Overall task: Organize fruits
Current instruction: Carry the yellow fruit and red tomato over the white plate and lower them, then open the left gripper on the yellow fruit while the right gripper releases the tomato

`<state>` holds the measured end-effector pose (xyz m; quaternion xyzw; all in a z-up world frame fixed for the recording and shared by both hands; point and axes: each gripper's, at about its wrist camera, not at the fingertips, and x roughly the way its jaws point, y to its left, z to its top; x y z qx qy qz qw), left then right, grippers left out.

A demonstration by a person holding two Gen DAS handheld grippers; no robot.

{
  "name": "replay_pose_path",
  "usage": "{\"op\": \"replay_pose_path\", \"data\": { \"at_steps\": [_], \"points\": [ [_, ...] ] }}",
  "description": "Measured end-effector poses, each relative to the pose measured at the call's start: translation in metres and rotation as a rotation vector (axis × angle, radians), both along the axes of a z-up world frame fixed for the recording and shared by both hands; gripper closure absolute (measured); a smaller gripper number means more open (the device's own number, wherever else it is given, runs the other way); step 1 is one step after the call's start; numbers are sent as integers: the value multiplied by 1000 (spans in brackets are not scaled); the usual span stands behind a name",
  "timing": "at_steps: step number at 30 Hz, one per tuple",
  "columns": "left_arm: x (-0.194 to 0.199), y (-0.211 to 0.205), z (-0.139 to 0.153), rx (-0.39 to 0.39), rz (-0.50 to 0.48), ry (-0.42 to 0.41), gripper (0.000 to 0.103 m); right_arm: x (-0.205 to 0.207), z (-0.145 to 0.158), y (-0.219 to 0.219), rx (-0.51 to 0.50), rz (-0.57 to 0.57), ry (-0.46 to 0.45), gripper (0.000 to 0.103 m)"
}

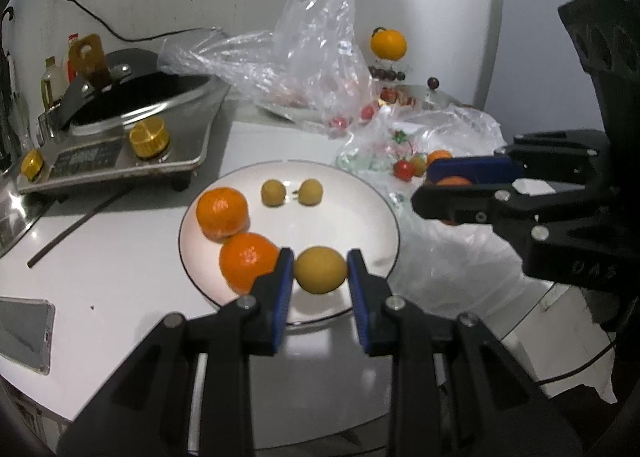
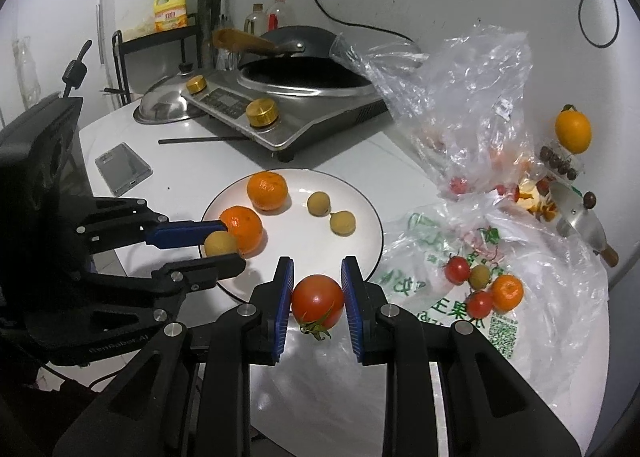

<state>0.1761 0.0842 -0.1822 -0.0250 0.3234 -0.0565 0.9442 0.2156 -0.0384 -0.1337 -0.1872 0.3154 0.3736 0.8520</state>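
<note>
A white plate (image 1: 352, 193) (image 2: 304, 233) holds two oranges (image 1: 222, 211) (image 2: 267, 190) and two small yellow-brown fruits (image 1: 273, 193) (image 2: 319, 204). My left gripper (image 1: 320, 271) (image 2: 224, 247) is shut on another yellow-brown fruit (image 1: 320, 270) (image 2: 219, 244) over the plate's near edge, beside the nearer orange (image 1: 248, 261) (image 2: 244, 227). My right gripper (image 2: 318, 301) (image 1: 452, 187) is shut on a red tomato (image 2: 317, 300) with a green stem, just off the plate's rim. More tomatoes and a small orange (image 2: 507, 292) lie on a plastic bag (image 2: 532, 321).
An induction cooker (image 1: 120, 137) (image 2: 288, 105) with a black wok stands behind the plate. A phone (image 1: 24, 333) (image 2: 123, 168) and a dark stick (image 2: 204, 141) lie on the white table. Crumpled clear bags (image 1: 304, 57) (image 2: 460, 97), a lemon-like fruit (image 2: 573, 131) and a lid sit at the back.
</note>
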Motion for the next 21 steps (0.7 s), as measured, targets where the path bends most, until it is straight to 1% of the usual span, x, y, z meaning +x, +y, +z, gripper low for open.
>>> {"op": "replay_pose_path", "data": {
  "at_steps": [6, 9, 13, 21],
  "points": [
    [5, -2, -9, 17, -6, 16, 75, 5, -7, 6, -8, 2, 15, 76],
    [9, -5, -16, 58, 1, 24, 75, 9, -10, 9, -10, 1, 24, 76],
    [14, -4, -22, 54, -6, 43, 75, 15, -15, 11, -13, 0, 37, 76],
    [19, 0, -24, 34, -14, 56, 74, 28, -26, 24, -17, 14, 67, 76]
  ]
}}
